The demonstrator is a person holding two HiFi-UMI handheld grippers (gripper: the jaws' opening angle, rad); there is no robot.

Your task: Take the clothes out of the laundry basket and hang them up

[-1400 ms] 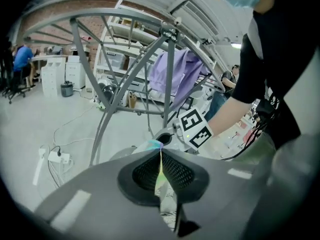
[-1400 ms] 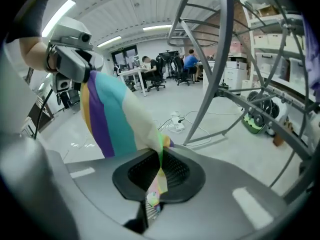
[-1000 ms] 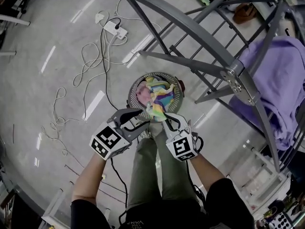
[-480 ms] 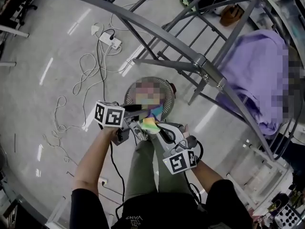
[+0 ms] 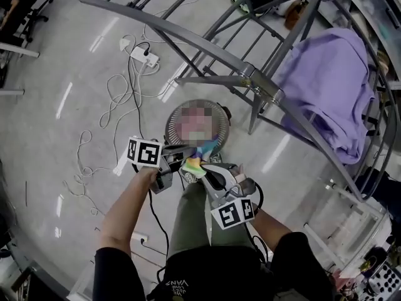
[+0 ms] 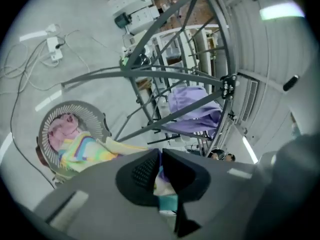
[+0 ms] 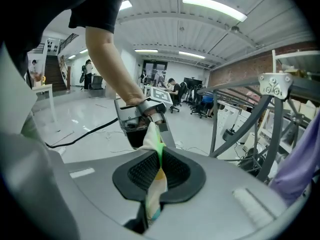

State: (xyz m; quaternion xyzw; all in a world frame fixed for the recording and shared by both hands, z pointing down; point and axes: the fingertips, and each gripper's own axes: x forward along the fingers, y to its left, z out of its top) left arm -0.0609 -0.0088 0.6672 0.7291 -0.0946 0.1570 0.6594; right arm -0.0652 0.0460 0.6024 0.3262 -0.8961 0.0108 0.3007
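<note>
Cloth point(image 5: 195, 163), striped in bright colours, hangs pinched between both tools just over the near rim of the basket point(image 5: 171, 123) on the floor. Right gripper point(image 7: 159, 156) is clamped tight on one edge, while the left gripper point(image 6: 160, 156) is closing its jaws on another bit, fabric already squeezed between the pads. Rack point(image 5: 207, 42) arches above, a purple garment point(image 5: 326, 86) draped over it at the right
</note>
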